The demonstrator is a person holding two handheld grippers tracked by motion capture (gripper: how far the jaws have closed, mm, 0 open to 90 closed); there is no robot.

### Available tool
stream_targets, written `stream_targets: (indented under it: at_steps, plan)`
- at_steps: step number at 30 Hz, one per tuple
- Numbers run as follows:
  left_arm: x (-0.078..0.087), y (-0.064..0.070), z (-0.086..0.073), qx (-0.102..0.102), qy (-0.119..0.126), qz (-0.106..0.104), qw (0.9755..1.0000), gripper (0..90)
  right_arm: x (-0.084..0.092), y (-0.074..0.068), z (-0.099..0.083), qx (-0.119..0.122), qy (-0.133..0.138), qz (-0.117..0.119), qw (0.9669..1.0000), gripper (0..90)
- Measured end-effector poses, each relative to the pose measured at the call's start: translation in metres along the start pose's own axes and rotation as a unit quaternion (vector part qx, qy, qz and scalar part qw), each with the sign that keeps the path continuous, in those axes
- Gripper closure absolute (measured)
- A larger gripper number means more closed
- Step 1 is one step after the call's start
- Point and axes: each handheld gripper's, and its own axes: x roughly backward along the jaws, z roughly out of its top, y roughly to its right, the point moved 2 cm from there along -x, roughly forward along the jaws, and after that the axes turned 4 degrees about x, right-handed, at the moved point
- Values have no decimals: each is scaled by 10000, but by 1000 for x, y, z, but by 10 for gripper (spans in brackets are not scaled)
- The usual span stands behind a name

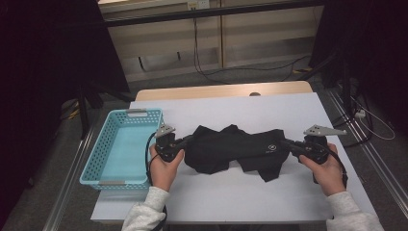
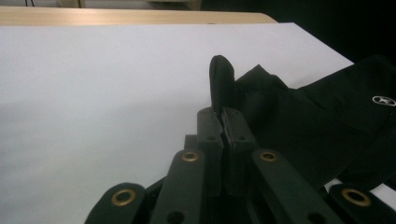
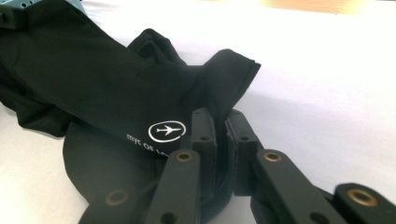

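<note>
A black garment (image 1: 233, 149) lies stretched across the middle of the white desk (image 1: 240, 197), held at both ends. The left gripper (image 1: 185, 142) has its jaws pressed together on the garment's left edge; in the left gripper view a fold of the black cloth (image 2: 222, 86) stands up out of the closed jaws, with the rest of the fabric trailing off to the right and a small white emblem (image 2: 384, 100) showing on it. The right gripper (image 1: 287, 144) pinches the garment's right end in the same way; in the right gripper view the cloth (image 3: 116, 93) runs from between the closed jaws away to the left, and a white circle with an aeroplane (image 3: 166, 130) and a line of small lettering sits just beside the jaws. Each gripper is held in one of the person's hands, left hand (image 1: 163, 166) and right hand (image 1: 329, 171), near the front of the desk. A light blue basket (image 1: 103, 168) stands on the desk's left side, just beside the left gripper.
</note>
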Motion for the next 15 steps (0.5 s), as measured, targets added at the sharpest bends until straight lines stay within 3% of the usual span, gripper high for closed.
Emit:
stream_targets:
  at_steps: [15]
  plan:
    - [12, -2, 10, 120, 338, -110, 9993, 871, 6, -1, 10, 72, 249, 48, 9997, 847]
